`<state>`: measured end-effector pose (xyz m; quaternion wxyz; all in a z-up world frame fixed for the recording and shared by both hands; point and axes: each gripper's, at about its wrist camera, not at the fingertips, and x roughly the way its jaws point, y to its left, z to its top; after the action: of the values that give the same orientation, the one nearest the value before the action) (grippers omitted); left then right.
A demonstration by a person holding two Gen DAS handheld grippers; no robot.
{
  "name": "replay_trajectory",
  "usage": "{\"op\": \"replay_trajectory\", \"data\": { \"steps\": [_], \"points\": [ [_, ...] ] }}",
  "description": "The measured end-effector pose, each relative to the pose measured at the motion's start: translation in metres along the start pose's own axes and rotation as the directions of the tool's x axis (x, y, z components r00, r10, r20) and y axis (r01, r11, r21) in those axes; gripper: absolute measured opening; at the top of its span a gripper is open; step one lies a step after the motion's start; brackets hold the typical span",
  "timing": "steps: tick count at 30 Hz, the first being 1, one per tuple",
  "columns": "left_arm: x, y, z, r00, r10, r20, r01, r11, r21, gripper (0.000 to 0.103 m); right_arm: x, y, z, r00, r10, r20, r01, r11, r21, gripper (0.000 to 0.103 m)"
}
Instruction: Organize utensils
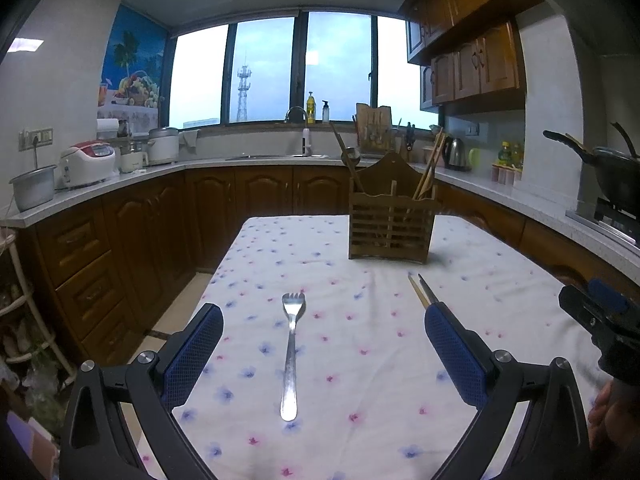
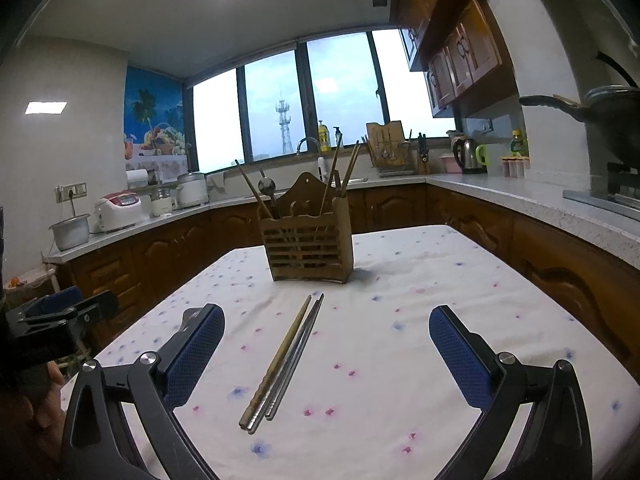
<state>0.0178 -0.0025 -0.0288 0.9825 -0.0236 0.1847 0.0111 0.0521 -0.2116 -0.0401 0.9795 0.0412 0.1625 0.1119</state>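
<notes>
We held the left claw point(image 1: 324, 344) spread wide, gripping nothing; the fork point(image 1: 291, 356) lay between its fingers, tines toward twelve o'clock. Our right claw point(image 2: 326, 344) was equally released, the chopsticks point(image 2: 282, 364) between its fingers, pointing toward one o'clock at the wooden holder point(image 2: 308, 240) on the tablecloth point(image 2: 440, 280).

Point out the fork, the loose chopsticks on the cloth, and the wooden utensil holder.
fork point(image 1: 291, 354): left wrist view, middle of its handle.
chopsticks point(image 2: 285, 362): right wrist view, mid-length of the bundle.
wooden utensil holder point(image 2: 308, 250): right wrist view, slatted front wall.
</notes>
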Motion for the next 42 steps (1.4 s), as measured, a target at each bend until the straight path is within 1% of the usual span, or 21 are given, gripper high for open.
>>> {"op": "replay_trajectory", "data": {
  "steps": [15, 29, 42],
  "points": [
    [0.0033, 0.0016, 0.0064, 1.000, 0.006, -0.029, -0.006, 1.000, 0.002, 0.102, 0.0033, 0.0016, 0.0001, 1.000, 0.013, -0.013, -0.013, 1.000, -0.005, 0.103],
    [0.0034, 0.0013, 0.0058, 1.000, 0.014, -0.028, -0.014, 1.000, 0.018, 0.102, 0.0050, 0.0034, 0.0032, 1.000, 0.024, -0.011, -0.024, 1.000, -0.009, 0.103],
    [0.0041, 0.0029, 0.0071, 0.999, 0.026, -0.031, -0.026, 1.000, 0.006, 0.102, 0.0070, 0.0035, 0.0043, 0.999, 0.029, -0.016, -0.030, 1.000, -0.009, 0.103]
  ]
}}
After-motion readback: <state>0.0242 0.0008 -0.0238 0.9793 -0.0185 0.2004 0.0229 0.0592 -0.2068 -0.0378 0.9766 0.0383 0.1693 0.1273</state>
